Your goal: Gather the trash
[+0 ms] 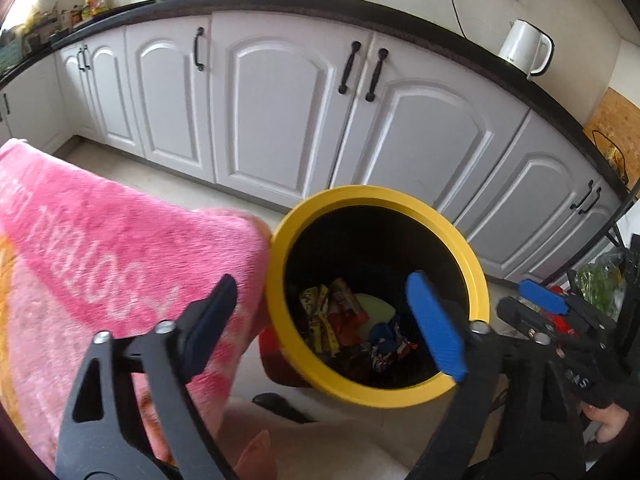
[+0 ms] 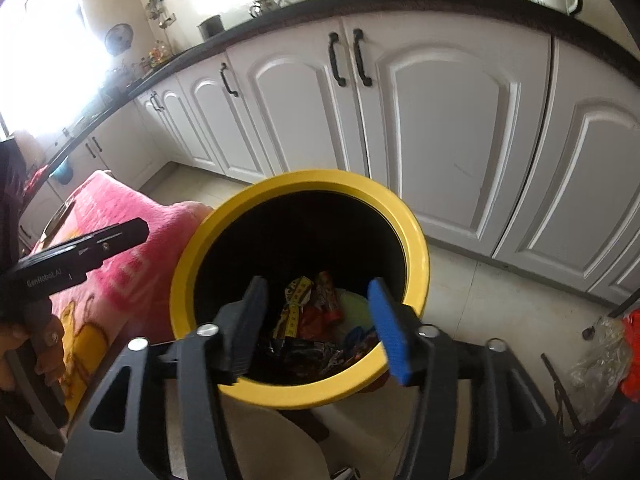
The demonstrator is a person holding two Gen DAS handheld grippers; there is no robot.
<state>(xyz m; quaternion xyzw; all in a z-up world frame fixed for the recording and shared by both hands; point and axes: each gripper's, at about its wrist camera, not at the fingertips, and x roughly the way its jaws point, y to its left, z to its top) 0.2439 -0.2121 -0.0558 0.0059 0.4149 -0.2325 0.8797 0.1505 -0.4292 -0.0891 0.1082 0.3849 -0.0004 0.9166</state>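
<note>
- We hold 2 grippers over the yellow bin, both tipped down at its mouth.
- Left gripper: jaws wide apart, nothing btwn them. 1 finger sits over the pink towel, the blue one over the bin mouth.
- Right gripper: jaws apart too, nothing btwn them. Both fingers hang over the near rim.
- The trash is at the bottom of the bin: a pile of wrappers, yellow, red and blue, w/ a pale green thing by them. From the right wrist cam it lies at 12 o'clock, just past the fingertips.
- The towel is at 9 o'clock of the bin, touching its rim or just beside it; we can't tell which.
- Step, we think: the drop. Both jaws are empty and the trash is inside.
- At 3 o'clock of the bin, on the floor, there is a clear bag w/ red stuff. It may be more trash; too blurry to say.
- Next, we think: lift both grippers clear of the rim, keep them open, and look for more trash. Careful not to bump the bin or snag the towel.
</note>
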